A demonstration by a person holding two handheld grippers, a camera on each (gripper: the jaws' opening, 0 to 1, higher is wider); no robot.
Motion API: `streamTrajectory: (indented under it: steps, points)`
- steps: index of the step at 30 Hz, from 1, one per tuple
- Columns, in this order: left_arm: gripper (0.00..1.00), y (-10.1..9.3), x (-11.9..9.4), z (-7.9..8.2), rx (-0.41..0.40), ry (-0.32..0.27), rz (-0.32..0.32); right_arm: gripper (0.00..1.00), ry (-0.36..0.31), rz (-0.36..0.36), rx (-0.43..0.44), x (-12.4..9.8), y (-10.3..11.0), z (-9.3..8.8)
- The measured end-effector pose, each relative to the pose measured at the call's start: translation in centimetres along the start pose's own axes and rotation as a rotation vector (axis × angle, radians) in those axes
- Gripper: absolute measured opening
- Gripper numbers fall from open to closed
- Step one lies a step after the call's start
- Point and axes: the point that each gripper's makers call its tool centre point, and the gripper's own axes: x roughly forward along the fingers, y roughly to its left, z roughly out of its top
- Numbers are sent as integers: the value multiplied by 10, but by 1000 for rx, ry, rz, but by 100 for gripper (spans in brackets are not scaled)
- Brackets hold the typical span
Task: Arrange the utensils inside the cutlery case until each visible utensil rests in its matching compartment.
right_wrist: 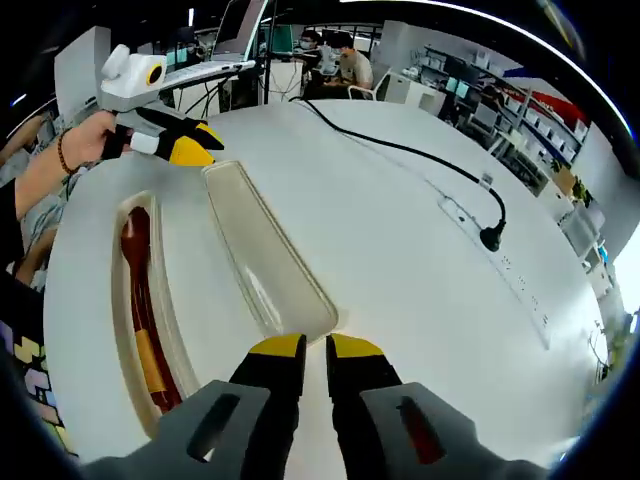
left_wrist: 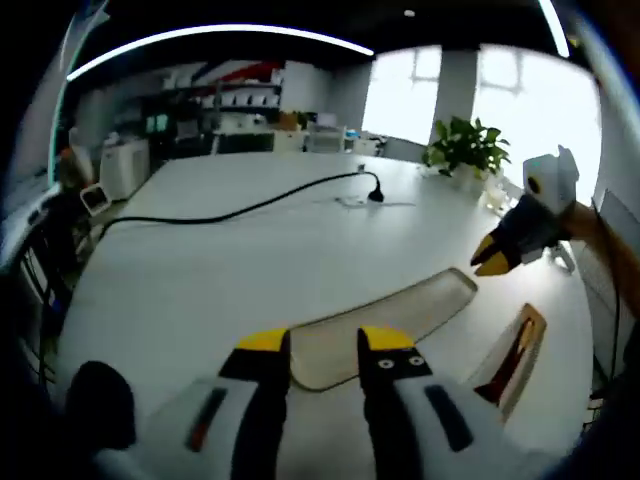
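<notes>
Cutlery case, two parts on white table. Clear lid (right_wrist: 265, 265), long and shallow, lies empty w/ hollow side up. Beside it, apart, beige base (right_wrist: 122, 300) holds red and yellow utensils (right_wrist: 140, 305) lengthwise. Lid (left_wrist: 385, 320) and base (left_wrist: 515, 355) seen obliquely in left gripper view.

Ahead of the right tongs (right_wrist: 305, 350), a long translucent plastic lid (right_wrist: 265, 255) looks smooth and faintly glossy. The white table (right_wrist: 400, 240) is matt; left of it, glossy red-and-amber utensils (right_wrist: 140, 300).
</notes>
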Motion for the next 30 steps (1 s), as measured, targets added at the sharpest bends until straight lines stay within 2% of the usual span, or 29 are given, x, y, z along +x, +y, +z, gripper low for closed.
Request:
streamTrajectory:
  steps: [2,4,6,8,12,15,18,21,25,30]
  points:
    - [28,4,3,1,-18,10,4,8,7,-7,-34,1,-1,2]
    - [29,4,5,-4,-43,43,2,8,82,1,-47,2,0,-8]
    - [33,2,6,-5,-79,59,-10,8,117,13,-26,5,3,-13]
    - [38,6,10,-4,-104,76,-13,8,108,10,7,6,2,-11]
    - [43,1,11,-13,-129,117,-24,9,141,8,68,9,2,-15]
    - [43,-2,12,-14,-166,126,-36,8,158,-1,107,11,0,-15]
    - [42,-3,12,-13,-193,128,-46,6,173,0,104,12,1,-13]
    - [42,-4,7,-15,-210,145,-61,4,198,-36,232,14,-1,-13]
    - [44,-5,-1,-21,-202,169,-67,2,203,-58,313,14,-3,-14]
    - [44,-11,-17,-23,-265,192,-117,1,199,-83,390,13,0,-15]
